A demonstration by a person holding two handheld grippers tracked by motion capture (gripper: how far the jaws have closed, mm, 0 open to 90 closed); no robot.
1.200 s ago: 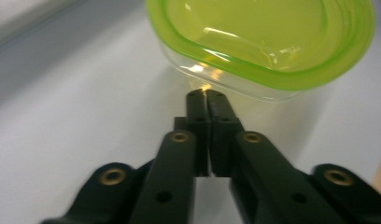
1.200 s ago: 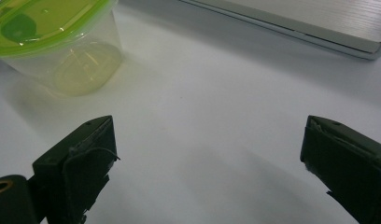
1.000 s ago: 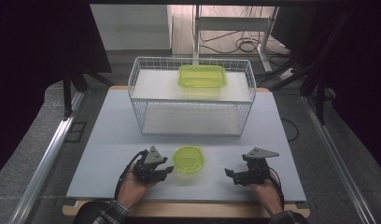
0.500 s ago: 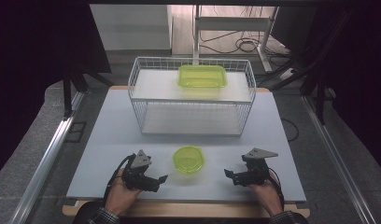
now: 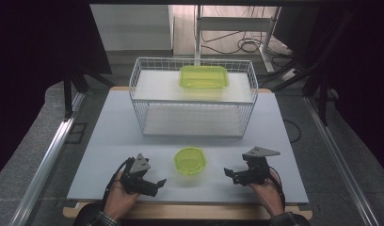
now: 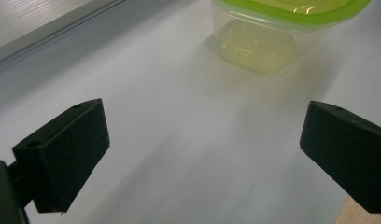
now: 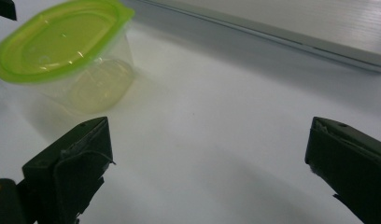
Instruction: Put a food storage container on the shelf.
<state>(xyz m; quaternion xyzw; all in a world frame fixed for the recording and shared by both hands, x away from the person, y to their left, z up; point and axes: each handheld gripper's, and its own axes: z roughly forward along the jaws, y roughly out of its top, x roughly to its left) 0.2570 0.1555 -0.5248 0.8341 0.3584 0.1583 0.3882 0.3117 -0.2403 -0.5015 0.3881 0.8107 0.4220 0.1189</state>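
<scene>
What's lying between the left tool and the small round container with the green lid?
Nothing: in the left gripper view, bare white tabletop runs from the open left tool to the small round container.

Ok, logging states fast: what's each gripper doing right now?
Left gripper: open, jaws just opened, nothing between them.
Right gripper: open, holding nothing.

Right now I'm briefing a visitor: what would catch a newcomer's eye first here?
The small round container with its bright green lid stands out on the pale table, between the open left gripper and open right gripper. Behind it, a white wire basket carries a larger green-lidded box on top.
</scene>
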